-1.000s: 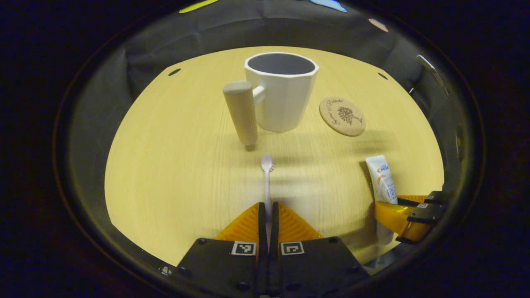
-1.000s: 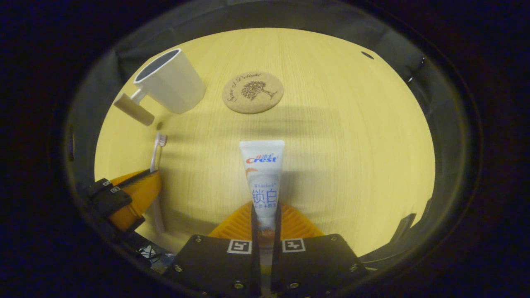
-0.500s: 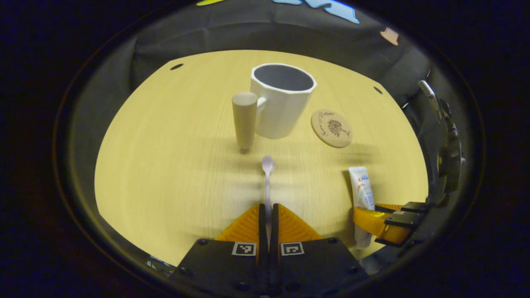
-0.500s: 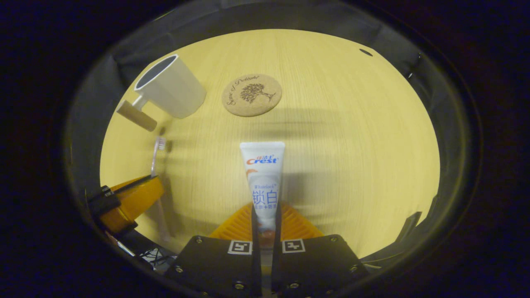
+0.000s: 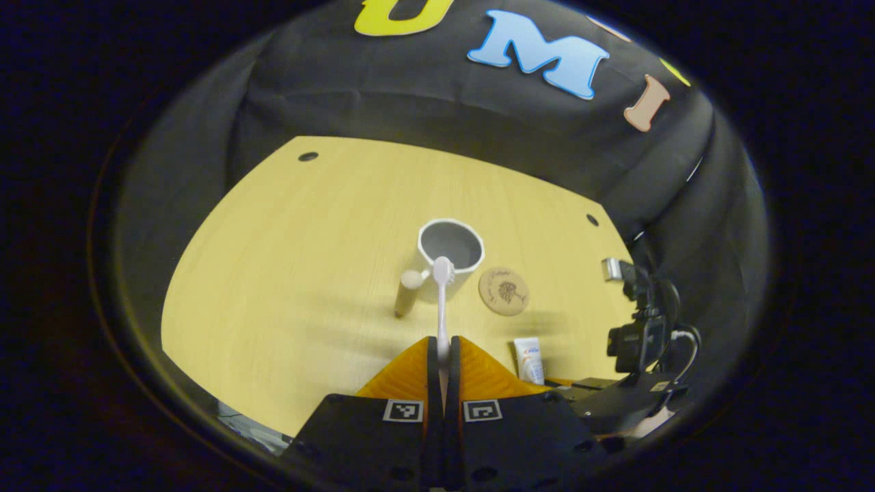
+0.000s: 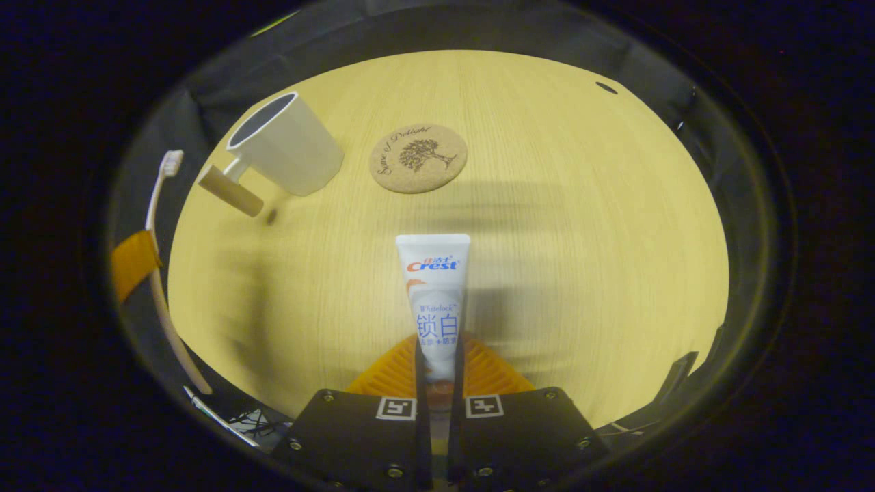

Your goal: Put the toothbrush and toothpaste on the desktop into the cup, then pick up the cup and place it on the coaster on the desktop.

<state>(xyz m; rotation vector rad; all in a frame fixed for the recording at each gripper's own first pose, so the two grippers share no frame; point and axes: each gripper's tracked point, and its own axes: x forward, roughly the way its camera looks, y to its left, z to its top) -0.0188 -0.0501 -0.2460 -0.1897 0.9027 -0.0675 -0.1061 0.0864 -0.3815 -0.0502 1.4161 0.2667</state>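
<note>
Your left gripper (image 5: 443, 355) was clamped on the handle of the toothbrush (image 5: 442, 301), both orange fingers pressed against it, the bristled head pointing forward and raised well above the desk (image 5: 287, 260). In the left gripper view that head lined up with the near rim of the white cup (image 5: 451, 254), which stood upright on the desk with its wooden handle (image 5: 408, 292) on the left. The round cork coaster (image 5: 504, 291) lay flat just to the right of the cup, not touching it.

Your right gripper (image 6: 437, 359) was closed on the lower end of the toothpaste (image 6: 433, 301), the tube's flat crimped end pointing forward and held low over the desk. In the right gripper view the cup and coaster sat farther off, up and to the left, and the lifted toothbrush showed at the far left edge with an orange finger (image 6: 133, 261) around it.
</note>
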